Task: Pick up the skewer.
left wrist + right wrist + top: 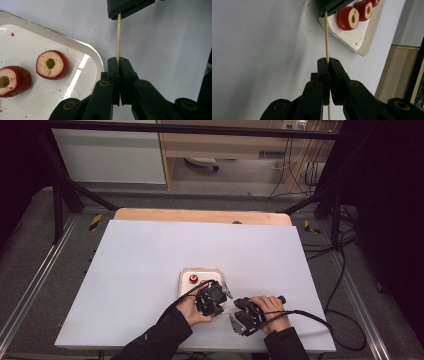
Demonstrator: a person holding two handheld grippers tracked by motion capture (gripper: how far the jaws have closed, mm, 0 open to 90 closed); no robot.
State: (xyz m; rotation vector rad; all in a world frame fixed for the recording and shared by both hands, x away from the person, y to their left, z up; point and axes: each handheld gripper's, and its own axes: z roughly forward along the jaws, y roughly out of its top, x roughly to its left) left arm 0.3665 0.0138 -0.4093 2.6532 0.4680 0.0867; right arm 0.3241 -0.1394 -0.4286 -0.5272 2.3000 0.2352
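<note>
Tongs, both pairs, are closed down on one thin wooden skewer [118, 37]: the left tongs [117, 59] pinch one end of it, the right tongs [327, 60] pinch the other, jaws fully pressed together with only the stick between them. Skewer hangs in the air in the gap between the two, above the desk [150, 265] — it touches nothing else.

Long axis: runs straight from one pair to the other, each end pointing into the opposite jaws. No fruit on it that I can see.

Risks, as judged:
- two rigid grips on one slender stick; any twist or pull of one hand against the other could bend or snap it.
- if one pair lets go, the stick may pivot in the remaining pinch and droop.

Just beside the left tongs, on their far side, lies a white tray [82, 48] with two cored red fruit pieces [52, 64] — well clear of the skewer for now.
</note>
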